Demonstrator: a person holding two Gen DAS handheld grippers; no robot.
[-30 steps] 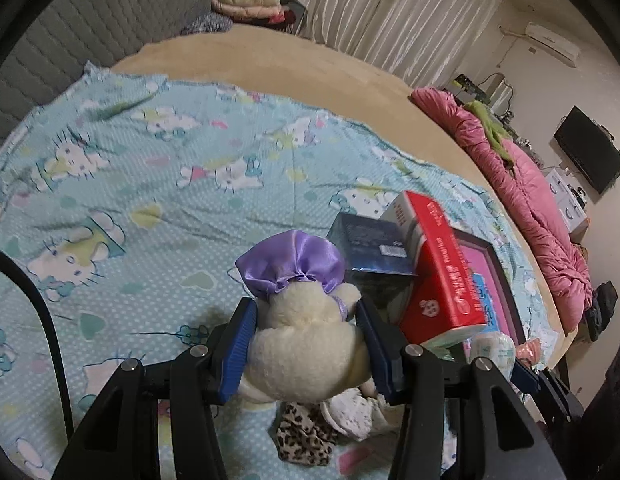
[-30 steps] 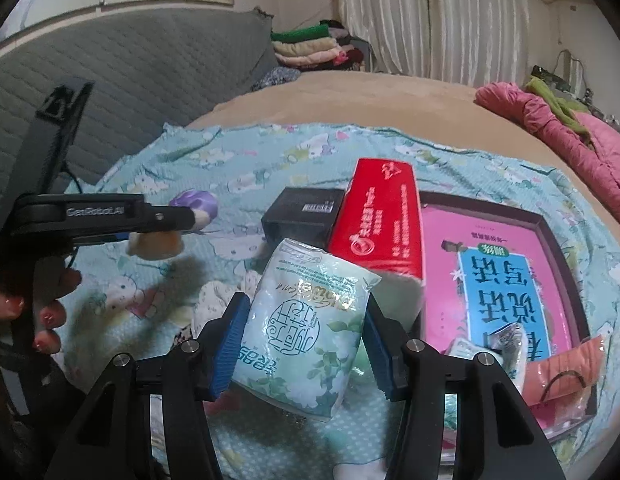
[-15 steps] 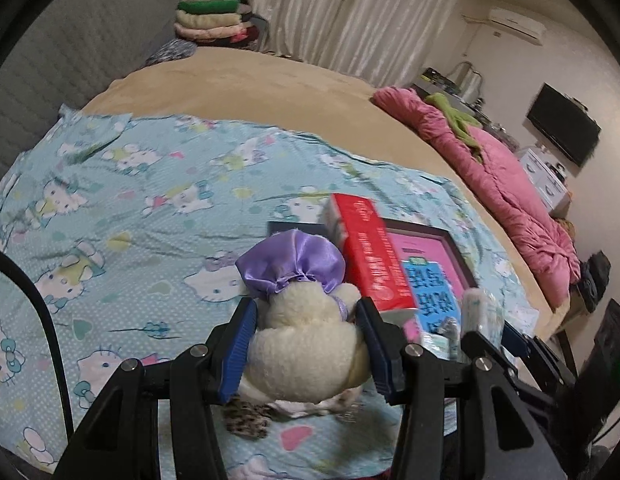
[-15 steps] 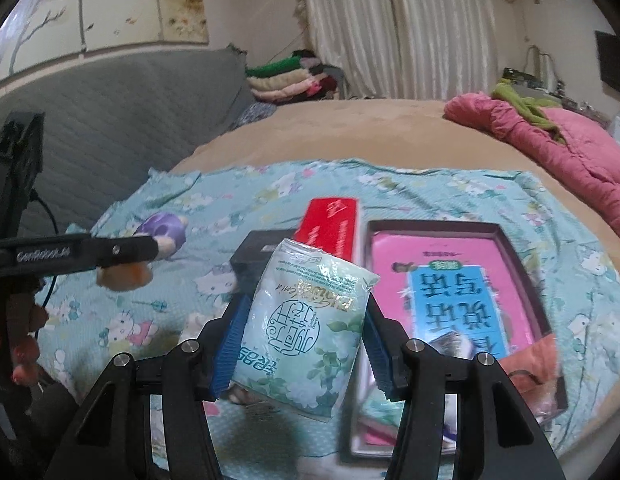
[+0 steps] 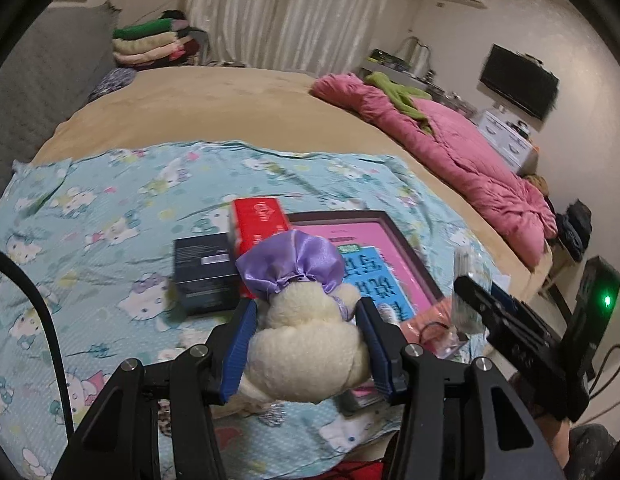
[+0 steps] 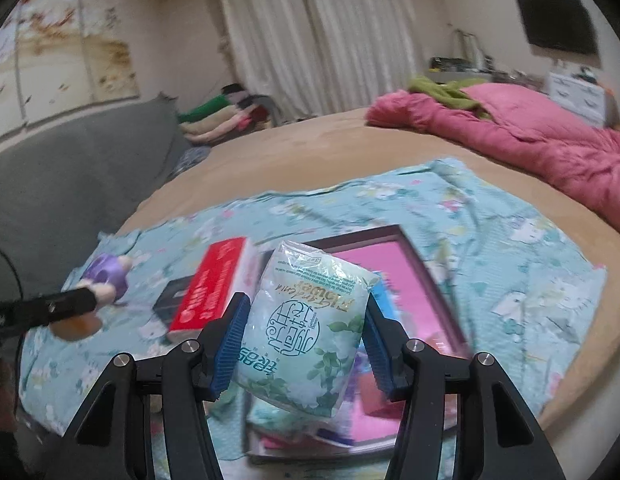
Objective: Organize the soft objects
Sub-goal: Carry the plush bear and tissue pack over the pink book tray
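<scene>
Plush toy (image 5: 308, 344), cream-bodied with a purple satin cap, is sitting squeezed between the blue pads of the left gripper (image 5: 306, 344), its soft body bulging past them, so the clamp is grasping it firmly enough to carry it clear of the bed. Beside it, the right gripper (image 6: 304, 344) is clenching a pale green tissue pack (image 6: 306, 328) across its width, the wrapper puckering slightly where the pads are pressing. Both soft things are hanging in the air above the cartoon-print blue sheet (image 5: 110, 208), probably because they are being taken away from the hard items and sorted apart. Below them, a red box (image 5: 260, 220) is lying against a dark box (image 5: 204, 272), and just beside these a dark-framed tray (image 5: 406, 248) is holding a pink and blue booklet (image 5: 374, 276). Farther out, the tan bed cover (image 5: 230, 108) is stretching toward a rumpled pink quilt (image 5: 450, 148) and a pile of folded clothes (image 5: 150, 46) by the curtains. No destination for the two held things is showing itself yet.
</scene>
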